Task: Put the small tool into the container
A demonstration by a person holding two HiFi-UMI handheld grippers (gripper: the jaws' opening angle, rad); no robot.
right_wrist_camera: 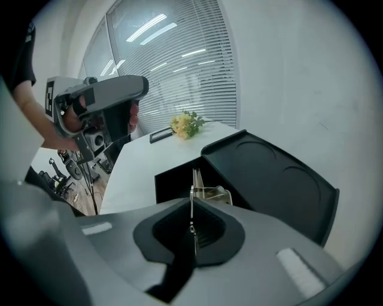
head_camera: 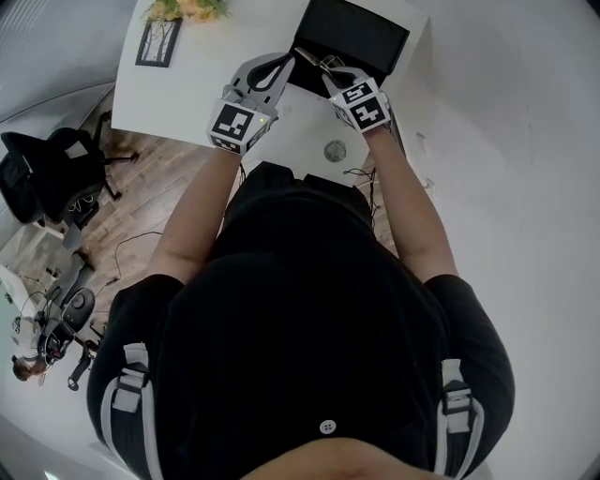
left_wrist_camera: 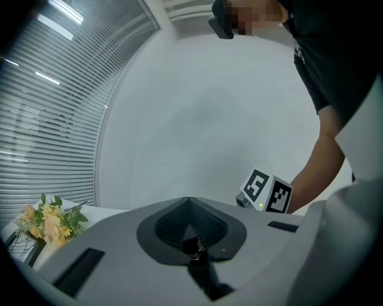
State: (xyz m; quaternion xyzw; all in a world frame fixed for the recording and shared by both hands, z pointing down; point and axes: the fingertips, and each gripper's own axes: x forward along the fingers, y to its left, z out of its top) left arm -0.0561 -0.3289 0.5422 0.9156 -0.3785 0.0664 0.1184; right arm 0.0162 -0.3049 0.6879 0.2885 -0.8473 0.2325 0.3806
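A black container (head_camera: 361, 28) lies open on the white table (head_camera: 187, 103), its lid (right_wrist_camera: 275, 173) folded back on the far side. My right gripper (head_camera: 336, 77) is shut on the small metal tool (head_camera: 317, 60), a thin silvery piece. In the right gripper view the tool (right_wrist_camera: 192, 182) sticks out of the gripper (right_wrist_camera: 192, 215) over the container's dark inside (right_wrist_camera: 170, 179). My left gripper (head_camera: 281, 64) hovers just left of the tool with its jaws together, pointing up at the wall. In its own view the left gripper (left_wrist_camera: 190, 230) has the pads closed, and the right gripper's marker cube (left_wrist_camera: 266, 191) shows.
Yellow flowers (head_camera: 187, 9) and a small framed picture (head_camera: 157, 42) sit on the table's far left. A round cable grommet (head_camera: 335, 150) lies near the table's front edge. A black office chair (head_camera: 56, 169) stands on the wooden floor to the left.
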